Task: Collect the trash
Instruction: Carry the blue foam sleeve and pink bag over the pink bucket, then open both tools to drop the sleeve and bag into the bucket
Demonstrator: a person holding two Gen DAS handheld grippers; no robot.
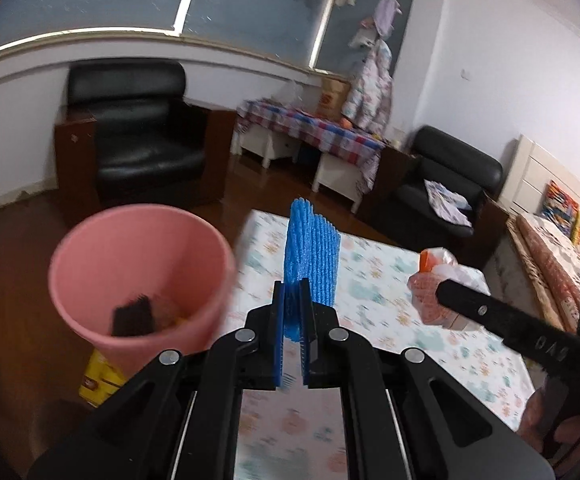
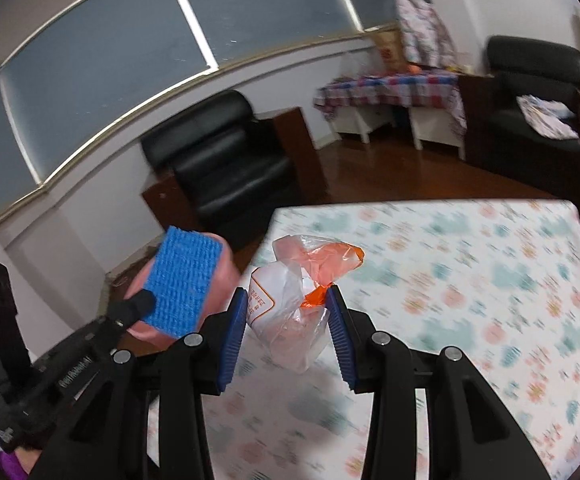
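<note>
My left gripper [image 1: 293, 292] is shut on a blue foam net sleeve [image 1: 311, 258], held upright above the table's left edge; the sleeve also shows in the right wrist view [image 2: 184, 290]. A pink bin [image 1: 138, 276] stands on the floor just left of it, with dark trash inside; in the right wrist view it sits behind the sleeve [image 2: 226, 276]. My right gripper [image 2: 286, 308] holds a crumpled clear and orange plastic bag [image 2: 293, 300] between its pads above the table; it also shows in the left wrist view [image 1: 437, 288].
The table has a floral cloth [image 2: 469, 280]. A yellow box [image 1: 100, 380] lies on the floor by the bin. Black armchairs [image 1: 138, 136] and a low checked table [image 1: 309, 128] stand behind on the wood floor.
</note>
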